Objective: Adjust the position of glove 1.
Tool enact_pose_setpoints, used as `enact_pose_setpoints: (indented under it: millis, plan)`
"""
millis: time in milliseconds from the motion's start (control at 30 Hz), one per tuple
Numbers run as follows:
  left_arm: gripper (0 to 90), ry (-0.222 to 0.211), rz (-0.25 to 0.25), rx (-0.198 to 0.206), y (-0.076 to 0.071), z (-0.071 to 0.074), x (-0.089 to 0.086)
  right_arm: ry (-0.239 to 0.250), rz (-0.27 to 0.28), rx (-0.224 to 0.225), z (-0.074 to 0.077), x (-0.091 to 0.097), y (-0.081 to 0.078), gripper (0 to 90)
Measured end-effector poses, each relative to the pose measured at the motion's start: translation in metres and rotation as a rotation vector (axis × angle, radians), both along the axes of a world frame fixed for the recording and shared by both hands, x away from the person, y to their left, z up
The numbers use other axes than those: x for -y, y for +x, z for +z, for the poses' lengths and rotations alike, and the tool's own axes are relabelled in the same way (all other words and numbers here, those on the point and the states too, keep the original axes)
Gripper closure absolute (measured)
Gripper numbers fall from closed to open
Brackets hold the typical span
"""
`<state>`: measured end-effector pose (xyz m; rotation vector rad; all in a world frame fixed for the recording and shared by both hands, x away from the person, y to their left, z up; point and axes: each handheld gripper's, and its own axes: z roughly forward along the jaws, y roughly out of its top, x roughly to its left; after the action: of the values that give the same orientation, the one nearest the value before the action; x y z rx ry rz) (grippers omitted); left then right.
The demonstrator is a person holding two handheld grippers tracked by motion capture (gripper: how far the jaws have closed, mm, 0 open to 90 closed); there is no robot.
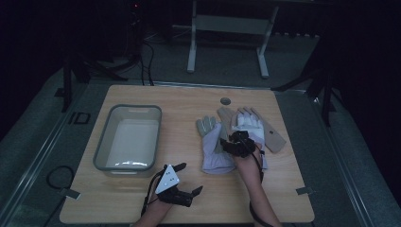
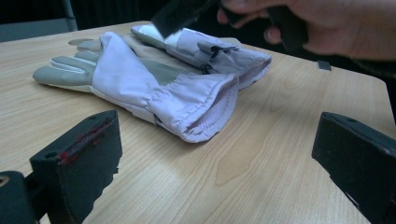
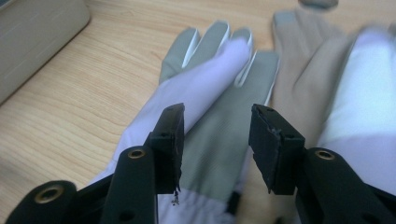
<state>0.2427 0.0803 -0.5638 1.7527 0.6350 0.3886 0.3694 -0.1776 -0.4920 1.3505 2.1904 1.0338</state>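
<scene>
High view, right tongs [image 1: 235,140] parted above lavender glove [image 1: 213,153], nothing gripped, left tongs [image 1: 188,178] spread wide, empty.

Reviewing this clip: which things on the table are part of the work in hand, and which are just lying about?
In the job:
- left glove, beneath the right hand-held gripper, jaws open above it
- right glove, lying beside it

Lying about:
- grey bin, nothing visible inside
- left hand-held gripper, open, idle over bare table
</scene>
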Motion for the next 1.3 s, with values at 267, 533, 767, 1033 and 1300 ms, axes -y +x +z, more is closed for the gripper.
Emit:
enact_pose_setpoints:
  millis: [267,533,767,1033,1300]
  plan:
    - [1.7,-0.001,0.001,-0.003,0.000,0.000,0.000,-0.036,0.052,0.018,0.020,0.035,0.014,53.7]
    - [1.7,-0.005,0.002,-0.006,0.001,0.000,-0.001,-0.086,0.040,0.005,0.020,0.072,0.023,50.6]
    - [1.7,-0.008,0.005,-0.008,0.001,0.000,-0.001,-0.094,0.040,-0.064,0.015,0.103,0.034,53.2]
    - [1.7,-0.008,0.007,-0.009,0.001,0.000,-0.001,-0.141,0.077,-0.136,-0.001,0.120,0.041,53.5]
    - [1.7,-0.009,0.009,-0.014,0.001,0.000,-0.001,-0.151,0.116,-0.149,-0.008,0.107,0.045,49.0]
